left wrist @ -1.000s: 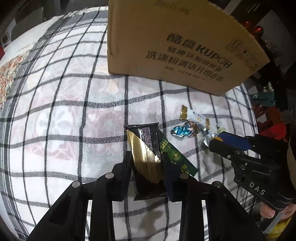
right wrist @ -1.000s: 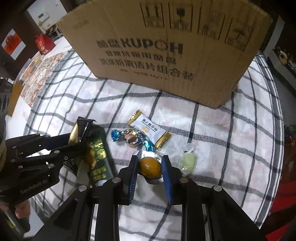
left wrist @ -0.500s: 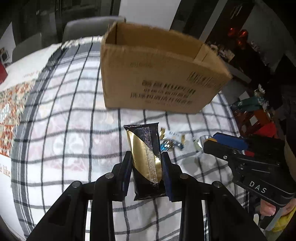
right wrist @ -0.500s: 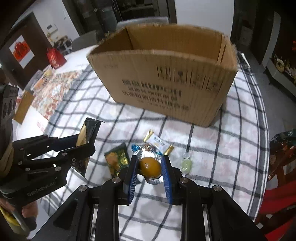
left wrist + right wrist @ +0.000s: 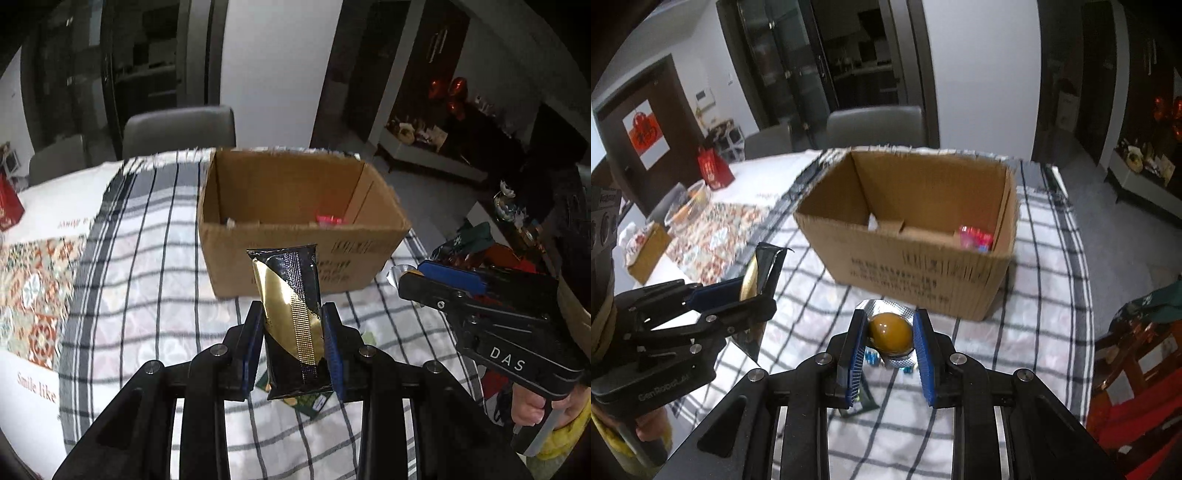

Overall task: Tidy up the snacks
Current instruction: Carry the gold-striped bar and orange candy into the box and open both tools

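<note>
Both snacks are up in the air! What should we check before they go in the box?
1. Left gripper squeezing the black and gold packet: ok.
2. Right gripper squeezing the foil-wrapped egg: ok.
3. Cardboard box open on top: ok.
4. Room inside beside the red packet: ok.
5. Grippers over the box: not ok, both short of it.
6. Grips firm enough: cannot tell.
</note>
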The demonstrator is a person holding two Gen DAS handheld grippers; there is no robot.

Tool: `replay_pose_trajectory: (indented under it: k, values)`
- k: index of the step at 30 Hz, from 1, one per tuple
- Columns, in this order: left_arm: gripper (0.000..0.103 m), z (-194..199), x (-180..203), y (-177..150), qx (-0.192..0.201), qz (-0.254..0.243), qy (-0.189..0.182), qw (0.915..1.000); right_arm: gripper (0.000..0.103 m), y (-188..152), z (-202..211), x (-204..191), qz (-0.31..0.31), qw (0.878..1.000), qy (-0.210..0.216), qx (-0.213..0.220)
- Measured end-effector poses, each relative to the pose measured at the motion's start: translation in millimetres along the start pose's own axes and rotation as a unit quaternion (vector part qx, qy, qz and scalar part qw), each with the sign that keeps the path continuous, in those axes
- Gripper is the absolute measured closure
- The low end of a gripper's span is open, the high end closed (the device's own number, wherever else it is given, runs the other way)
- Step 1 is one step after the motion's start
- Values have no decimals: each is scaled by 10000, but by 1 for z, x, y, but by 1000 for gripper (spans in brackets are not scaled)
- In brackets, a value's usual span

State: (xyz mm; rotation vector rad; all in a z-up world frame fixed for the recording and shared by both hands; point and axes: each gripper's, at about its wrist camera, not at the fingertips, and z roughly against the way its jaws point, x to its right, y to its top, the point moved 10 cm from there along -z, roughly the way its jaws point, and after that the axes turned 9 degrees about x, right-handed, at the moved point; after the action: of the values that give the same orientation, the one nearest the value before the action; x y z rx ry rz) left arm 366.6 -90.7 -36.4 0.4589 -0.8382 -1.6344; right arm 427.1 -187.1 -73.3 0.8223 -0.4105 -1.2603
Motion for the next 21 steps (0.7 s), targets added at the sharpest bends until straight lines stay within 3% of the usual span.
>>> replay_pose_trajectory:
  k: [11, 21]
  values:
    - [72, 3, 5, 49, 419, -198, 15, 9989, 76, 44, 11, 9, -50, 9986, -126, 520]
    - [72, -22, -1, 90, 696, -276, 34, 9972, 76, 76, -10, 25, 4, 9971, -239, 717]
